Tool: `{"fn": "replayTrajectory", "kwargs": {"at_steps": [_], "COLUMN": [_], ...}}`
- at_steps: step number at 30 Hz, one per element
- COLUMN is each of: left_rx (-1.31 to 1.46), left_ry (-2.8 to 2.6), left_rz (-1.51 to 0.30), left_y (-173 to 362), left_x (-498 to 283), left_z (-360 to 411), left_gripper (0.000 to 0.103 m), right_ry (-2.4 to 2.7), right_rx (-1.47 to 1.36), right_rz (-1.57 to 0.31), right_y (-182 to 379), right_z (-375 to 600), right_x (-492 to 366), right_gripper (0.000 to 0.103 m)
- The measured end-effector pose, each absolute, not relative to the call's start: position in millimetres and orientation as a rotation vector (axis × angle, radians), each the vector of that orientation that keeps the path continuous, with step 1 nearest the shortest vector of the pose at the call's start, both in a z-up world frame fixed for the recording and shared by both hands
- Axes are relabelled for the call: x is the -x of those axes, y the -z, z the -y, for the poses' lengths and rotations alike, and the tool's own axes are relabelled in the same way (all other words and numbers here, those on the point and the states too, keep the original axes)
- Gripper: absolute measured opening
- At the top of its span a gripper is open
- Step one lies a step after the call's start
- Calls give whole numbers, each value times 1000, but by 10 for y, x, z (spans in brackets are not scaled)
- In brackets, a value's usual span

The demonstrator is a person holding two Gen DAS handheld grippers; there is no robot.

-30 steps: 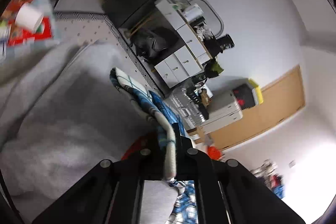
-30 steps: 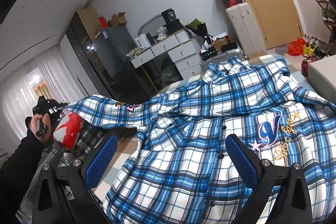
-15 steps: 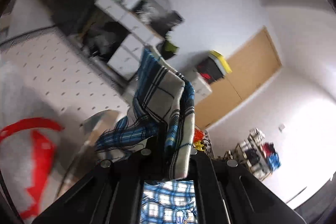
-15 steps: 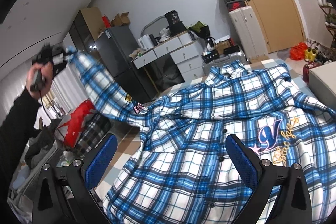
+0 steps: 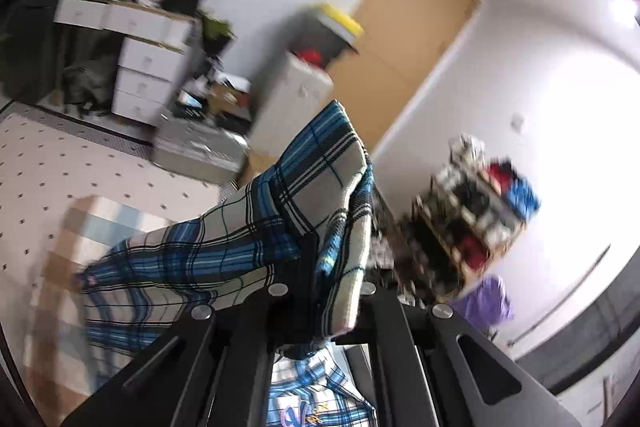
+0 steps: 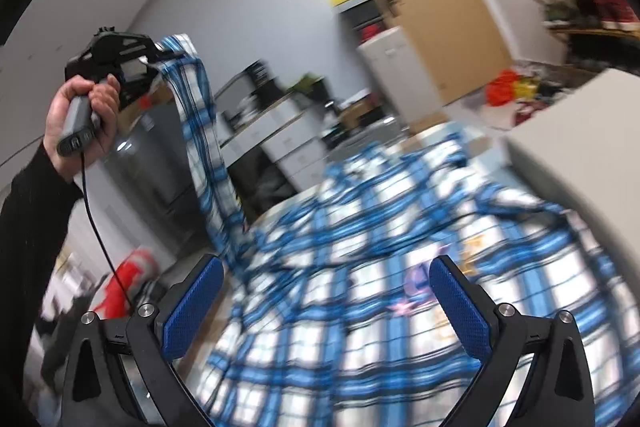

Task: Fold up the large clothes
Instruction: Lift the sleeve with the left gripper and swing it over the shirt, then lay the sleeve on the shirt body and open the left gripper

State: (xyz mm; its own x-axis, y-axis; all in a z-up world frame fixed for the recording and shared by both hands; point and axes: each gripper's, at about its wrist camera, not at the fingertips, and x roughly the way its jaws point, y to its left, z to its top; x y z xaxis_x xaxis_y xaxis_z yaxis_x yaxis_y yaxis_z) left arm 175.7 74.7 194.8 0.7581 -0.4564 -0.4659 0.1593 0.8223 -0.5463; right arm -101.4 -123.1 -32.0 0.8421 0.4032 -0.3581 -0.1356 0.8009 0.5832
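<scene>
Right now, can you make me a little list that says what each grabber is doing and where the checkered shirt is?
shirt: blue and white plaid shirt, spread out below the right gripper
sleeve: sleeve lifted high, hanging from the left gripper
left gripper: left gripper shut on the sleeve end
right gripper: right gripper open, holding nothing, above the shirt
hand: hand grips the left gripper's handle

The shirt (image 6: 400, 267) was blue, white and black plaid. The gripper pads (image 6: 192, 311) were blue, the sleeve (image 6: 28, 227) black, the door (image 5: 404, 39) tan.
</scene>
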Motion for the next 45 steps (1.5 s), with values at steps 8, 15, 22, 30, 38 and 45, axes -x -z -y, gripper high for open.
{"fn": "replayTrajectory", "kwargs": {"at_steps": [8,15,22,30,38,45], "left_rx": [454,335,215,94,22,183], "left_ry": [517,564,625,629,210,113], "left_rz": [-882,-1119,-1272,-1072,-1137,-1255], "left_y": [-793,428,643,-134,98,619], "left_x": [-2250,-2212,-2005,-1731,-2010,-2249], "left_z": [333,797,809,98,-1328,-1898], "left_gripper": [0,0,4,66,74,74], "right_ry": [-130,-139,-162,-174,-176,-198], "right_rx": [-624,-614,-687,-657,-635,-498], "right_rz": [-481,-422,-439,-459,-489,-500], "right_y": [427,409,495,507,506,493], "right_z": [1910,2021,2100,1998,1834,1552], "right_x": [1048,1122,1065,1053,1019,973], "right_gripper": [103,103,103,103,103,103]}}
